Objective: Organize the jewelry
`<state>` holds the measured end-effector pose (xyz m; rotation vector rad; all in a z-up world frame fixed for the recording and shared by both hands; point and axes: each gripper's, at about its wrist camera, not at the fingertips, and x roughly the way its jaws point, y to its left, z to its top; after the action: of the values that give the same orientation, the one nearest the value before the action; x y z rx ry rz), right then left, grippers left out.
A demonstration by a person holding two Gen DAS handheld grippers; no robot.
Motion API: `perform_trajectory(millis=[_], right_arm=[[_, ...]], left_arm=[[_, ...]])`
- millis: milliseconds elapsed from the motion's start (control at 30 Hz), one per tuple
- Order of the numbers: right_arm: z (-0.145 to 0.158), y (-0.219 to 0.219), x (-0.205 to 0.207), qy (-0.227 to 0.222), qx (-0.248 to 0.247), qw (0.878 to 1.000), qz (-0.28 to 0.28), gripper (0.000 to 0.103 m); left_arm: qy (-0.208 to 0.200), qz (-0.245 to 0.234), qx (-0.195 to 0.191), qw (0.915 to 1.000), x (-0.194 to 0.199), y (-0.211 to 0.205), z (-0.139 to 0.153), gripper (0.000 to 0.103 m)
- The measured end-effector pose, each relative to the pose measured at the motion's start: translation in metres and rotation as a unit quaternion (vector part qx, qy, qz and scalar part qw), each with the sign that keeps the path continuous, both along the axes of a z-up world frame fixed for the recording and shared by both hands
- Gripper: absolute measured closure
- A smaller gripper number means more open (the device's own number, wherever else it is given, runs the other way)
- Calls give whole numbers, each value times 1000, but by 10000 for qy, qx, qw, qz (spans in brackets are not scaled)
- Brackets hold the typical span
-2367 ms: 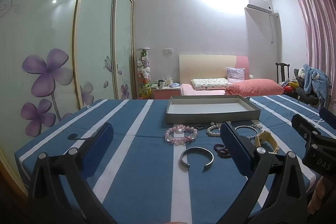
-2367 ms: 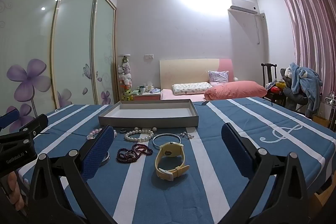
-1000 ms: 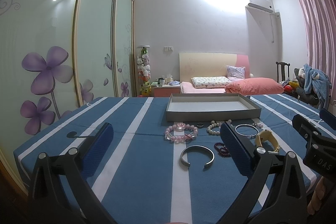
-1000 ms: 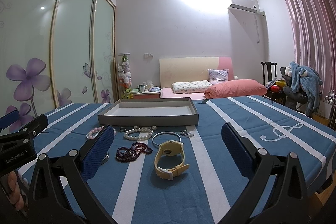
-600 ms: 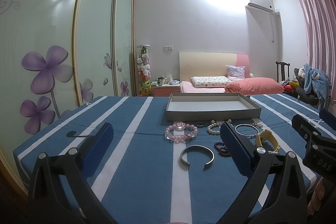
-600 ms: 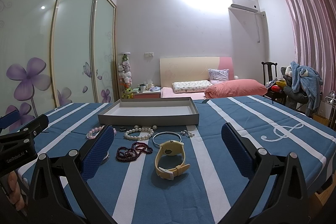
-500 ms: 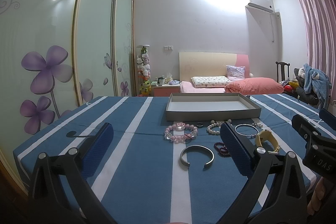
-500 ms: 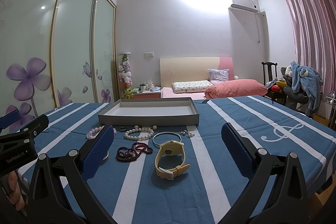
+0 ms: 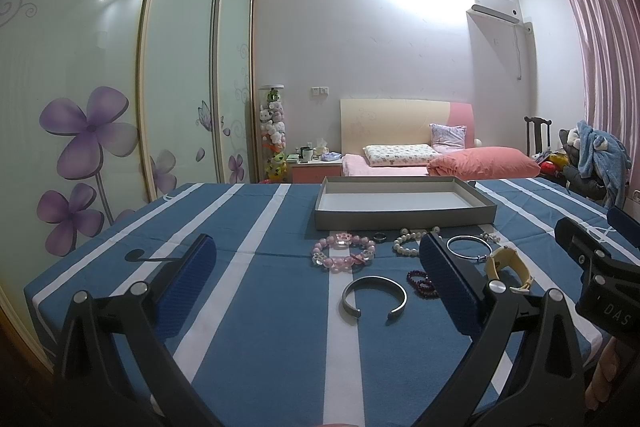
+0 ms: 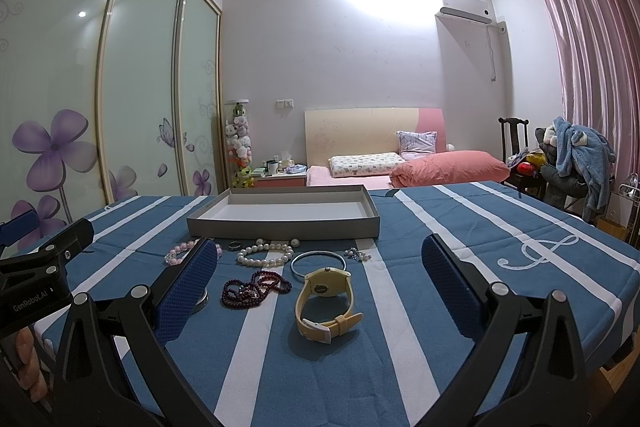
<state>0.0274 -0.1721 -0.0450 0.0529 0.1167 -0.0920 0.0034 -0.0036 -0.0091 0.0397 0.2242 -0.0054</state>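
A shallow grey tray point(image 9: 404, 219) point(image 10: 280, 227) with a bare white floor stands on the blue striped tablecloth. In front of it lie a pink bead bracelet point(image 9: 344, 254), a silver cuff point(image 9: 374, 294), a small dark ring point(image 9: 379, 236), a pearl bracelet point(image 10: 265, 253), a dark red bead string point(image 10: 256, 287), a thin silver bangle point(image 10: 318, 263) and a yellow watch point(image 10: 326, 301). My left gripper point(image 9: 318, 281) is open, nothing between its blue pads, short of the cuff. My right gripper point(image 10: 320, 285) is open too, with the watch lying ahead between its fingers.
Small pearl earrings point(image 10: 357, 254) lie right of the bangle. The table's right edge point(image 10: 616, 323) drops off near a chair heaped with clothes point(image 10: 576, 155). A bed point(image 10: 400, 167) stands behind the table, sliding wardrobe doors point(image 9: 120, 107) run along the left.
Both views have shifted very slightly since the earliest frames. Neither gripper has changed its opening, and none of the jewelry has moved.
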Motion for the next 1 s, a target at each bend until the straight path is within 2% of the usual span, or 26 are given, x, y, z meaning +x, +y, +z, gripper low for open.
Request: perform_trajectory(millis=[433,600,833,933,1000], right_arm=[[1,1,0,9,4,10000,-1,2],[-4,-1,8,81,22,10000,-7,2],[-16,-6,17,302,157,9994,-22,2],[-17,-8,20,411,194,9990,-27,2],[-18,-9,22,470,217,9987,-38,2]], left_arm=[[28,-3,-5,10000,1,-2,-1,4],[173,-127,-13,9998,6,-5,-8,4],[667,-455,-22,9967,32,-8,-17,4],[1032,-517,6,9933,50,-10,-20,4],[1408,-654,10,9879,69,-13,-25,4]])
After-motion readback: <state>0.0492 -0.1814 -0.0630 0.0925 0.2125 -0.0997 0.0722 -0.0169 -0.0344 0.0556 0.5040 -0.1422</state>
